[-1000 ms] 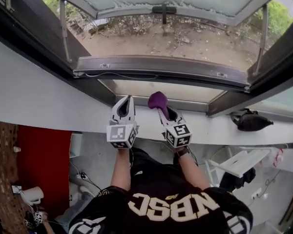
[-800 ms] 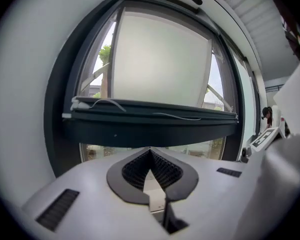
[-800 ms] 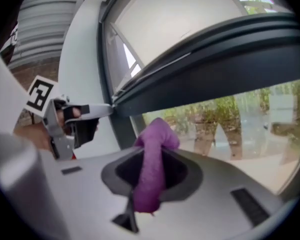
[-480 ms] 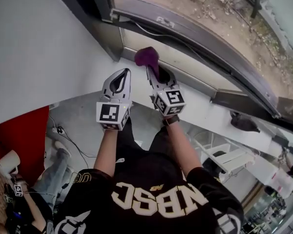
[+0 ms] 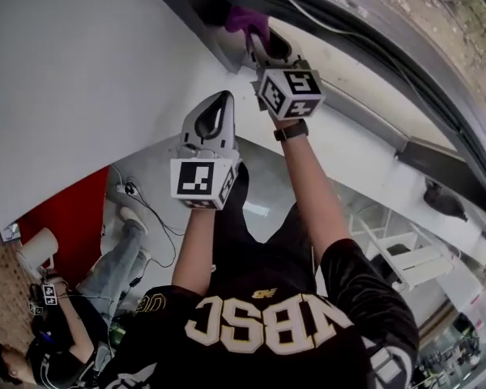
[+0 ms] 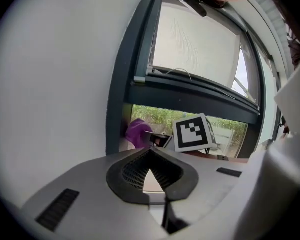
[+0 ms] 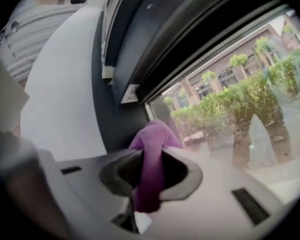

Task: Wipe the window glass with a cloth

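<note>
A crumpled purple cloth (image 7: 155, 136) is clamped between the jaws of the right gripper (image 7: 151, 159) and held at the corner of the clear window glass (image 7: 230, 109), just beside the dark metal window frame (image 7: 121, 109). The left gripper (image 6: 150, 154) is held back from the window, its jaws pressed together on nothing.

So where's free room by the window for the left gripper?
Bare sill between the right gripper and the black object; bare wall left of the frame. Crowded at the frame corner, where the cloth sits.

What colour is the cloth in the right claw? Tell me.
The cloth is plain purple; the right gripper view shows it best.
</note>
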